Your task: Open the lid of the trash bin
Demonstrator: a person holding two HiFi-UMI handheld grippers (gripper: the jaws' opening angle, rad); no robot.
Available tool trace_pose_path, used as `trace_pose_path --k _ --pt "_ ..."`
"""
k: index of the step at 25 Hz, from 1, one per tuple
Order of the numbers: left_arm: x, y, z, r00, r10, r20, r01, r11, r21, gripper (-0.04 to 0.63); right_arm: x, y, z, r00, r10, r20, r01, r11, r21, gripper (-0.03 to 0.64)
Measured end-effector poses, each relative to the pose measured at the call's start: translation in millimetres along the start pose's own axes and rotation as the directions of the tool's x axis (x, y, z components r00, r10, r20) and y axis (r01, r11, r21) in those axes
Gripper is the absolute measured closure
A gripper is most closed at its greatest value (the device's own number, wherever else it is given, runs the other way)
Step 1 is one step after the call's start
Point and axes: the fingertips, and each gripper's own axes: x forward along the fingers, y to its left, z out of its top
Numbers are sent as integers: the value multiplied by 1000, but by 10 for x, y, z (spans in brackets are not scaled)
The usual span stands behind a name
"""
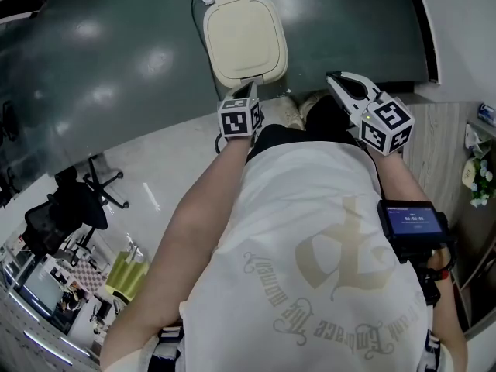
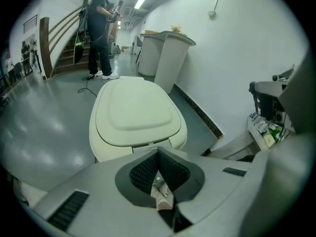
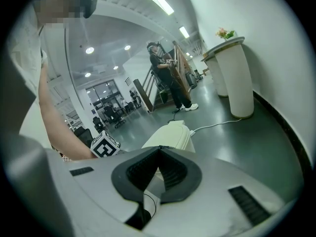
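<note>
The cream trash bin (image 1: 246, 41) stands on the dark floor straight ahead, its lid down flat. My left gripper (image 1: 248, 91) hovers just above the bin's near edge, jaws shut with nothing between them. In the left gripper view the lid (image 2: 136, 110) fills the middle, right beyond the closed tips of the left gripper (image 2: 158, 152). My right gripper (image 1: 335, 78) is held to the right of the bin, apart from it, also shut and empty. The right gripper view has the right gripper (image 3: 159, 149) in front of the bin (image 3: 170, 138), seen from the side.
A white cable (image 1: 200, 6) runs along the floor behind the bin. Two white pedestals (image 2: 168, 56) stand by the wall beyond it, and a person (image 2: 101, 31) stands near the stairs. A shelf with flowers (image 1: 477, 173) is at my right, an office chair (image 1: 70, 208) at my left.
</note>
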Motion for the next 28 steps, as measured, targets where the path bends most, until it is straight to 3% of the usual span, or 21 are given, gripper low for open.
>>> trace_pose_path --k 13,28 --pt "-69 -29 -12 999 41 15 -41 999 3 581 31 47 -5 1000 18 -11 -18 999 -27 613" --pt "-69 -24 -19 999 26 45 -25 999 -28 583 24 51 -46 999 30 -29 -31 998 -49 612"
